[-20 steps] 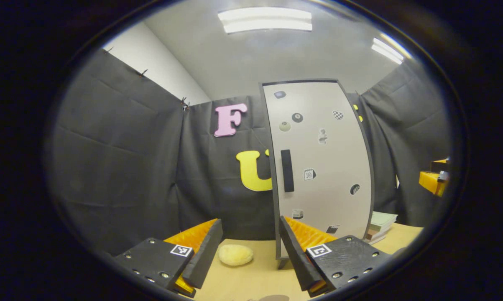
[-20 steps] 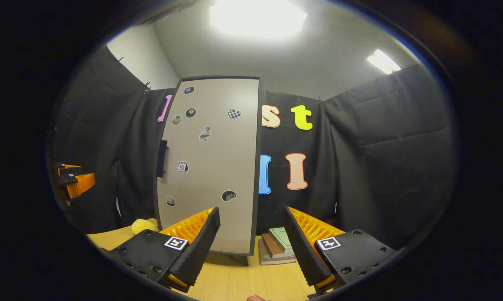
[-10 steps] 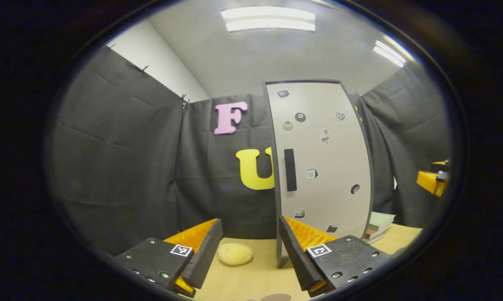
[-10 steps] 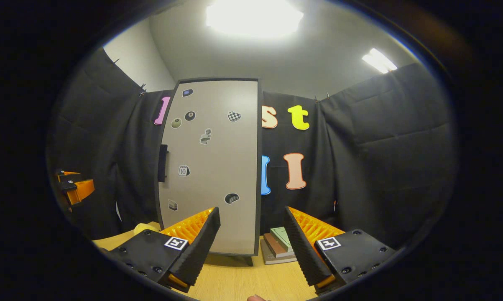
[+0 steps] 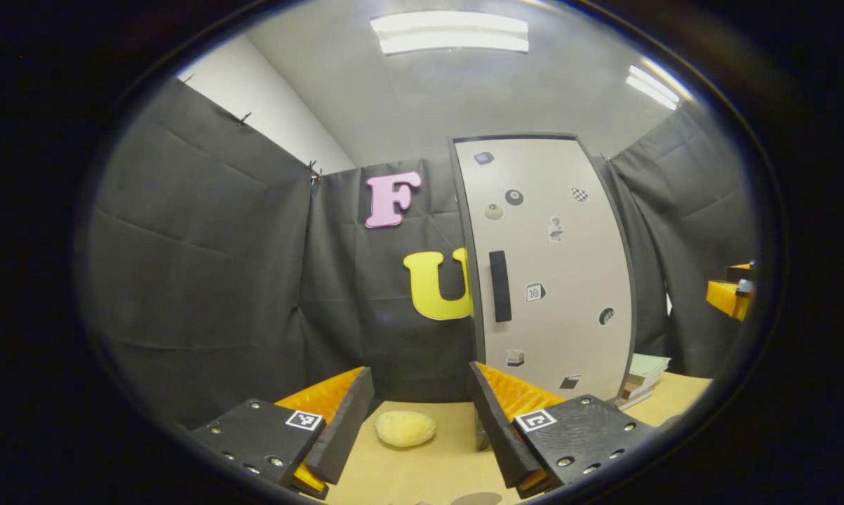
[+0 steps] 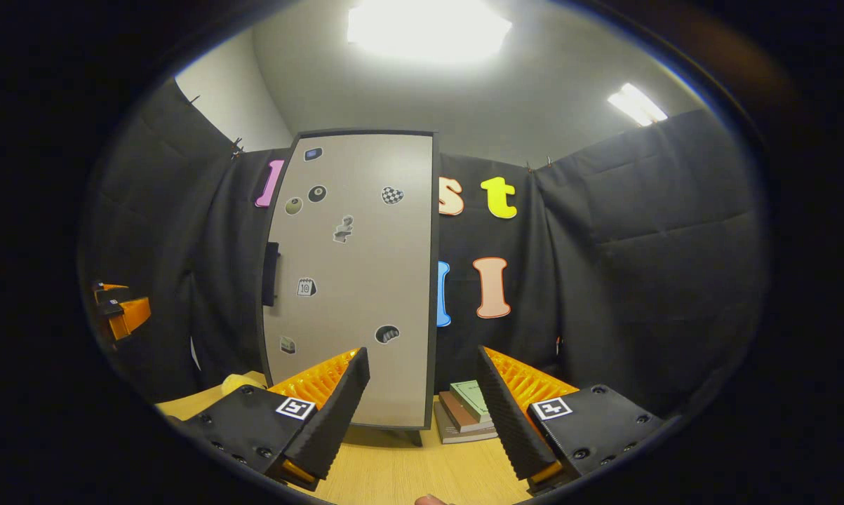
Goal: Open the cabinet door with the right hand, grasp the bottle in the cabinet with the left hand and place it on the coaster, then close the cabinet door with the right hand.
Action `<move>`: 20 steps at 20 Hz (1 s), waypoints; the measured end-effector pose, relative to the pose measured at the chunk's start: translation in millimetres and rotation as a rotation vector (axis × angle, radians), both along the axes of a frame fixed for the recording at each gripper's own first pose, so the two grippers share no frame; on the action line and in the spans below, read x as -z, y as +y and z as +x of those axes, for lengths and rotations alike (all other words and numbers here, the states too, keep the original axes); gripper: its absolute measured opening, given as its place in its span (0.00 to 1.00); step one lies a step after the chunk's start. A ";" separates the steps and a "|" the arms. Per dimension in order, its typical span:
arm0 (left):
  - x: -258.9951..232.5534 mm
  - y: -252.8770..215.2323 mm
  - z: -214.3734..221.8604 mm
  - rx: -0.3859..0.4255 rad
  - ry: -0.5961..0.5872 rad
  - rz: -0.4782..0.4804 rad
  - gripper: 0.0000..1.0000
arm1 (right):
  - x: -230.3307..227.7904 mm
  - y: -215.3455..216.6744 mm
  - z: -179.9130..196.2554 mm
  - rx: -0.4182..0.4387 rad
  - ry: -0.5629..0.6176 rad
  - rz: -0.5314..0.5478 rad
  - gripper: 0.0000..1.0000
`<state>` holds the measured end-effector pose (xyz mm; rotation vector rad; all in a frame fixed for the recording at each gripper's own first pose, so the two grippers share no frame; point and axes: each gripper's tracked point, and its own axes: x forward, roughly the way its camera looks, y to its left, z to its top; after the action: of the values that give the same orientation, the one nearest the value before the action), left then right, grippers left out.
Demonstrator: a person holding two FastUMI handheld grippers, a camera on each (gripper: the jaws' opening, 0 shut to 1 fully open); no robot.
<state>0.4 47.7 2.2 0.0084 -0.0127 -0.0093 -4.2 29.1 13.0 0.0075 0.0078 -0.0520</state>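
The cabinet door (image 5: 548,266) has slid slightly rightward in the left gripper view; both the left tool (image 5: 418,421) and the right tool (image 6: 422,414) gape empty.

A recording booth: black cloth walls (image 5: 204,266), strip lights (image 5: 450,31), wooden table (image 6: 393,470).

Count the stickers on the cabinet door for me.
7 on the cabinet door: one top left, two round ones below it, a checkered one upper right, a figure mid-door, a calendar beside the handle, one lower right. An eighth sits lower left; the gripper may hide more.
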 end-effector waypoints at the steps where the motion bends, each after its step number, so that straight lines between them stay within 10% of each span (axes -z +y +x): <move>1: -1.2 1.1 0.6 -0.001 -0.002 0.000 0.81 | -0.3 0.1 1.7 0.000 0.000 0.001 0.96; 20: 10.0 64.9 -21.0 -0.098 0.015 0.047 0.83 | -29.7 84.6 67.1 -0.159 0.011 0.022 0.96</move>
<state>-20.6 112.6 -7.8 0.0561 0.0027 0.0879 62.9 113.7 42.7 0.0288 0.0198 0.1069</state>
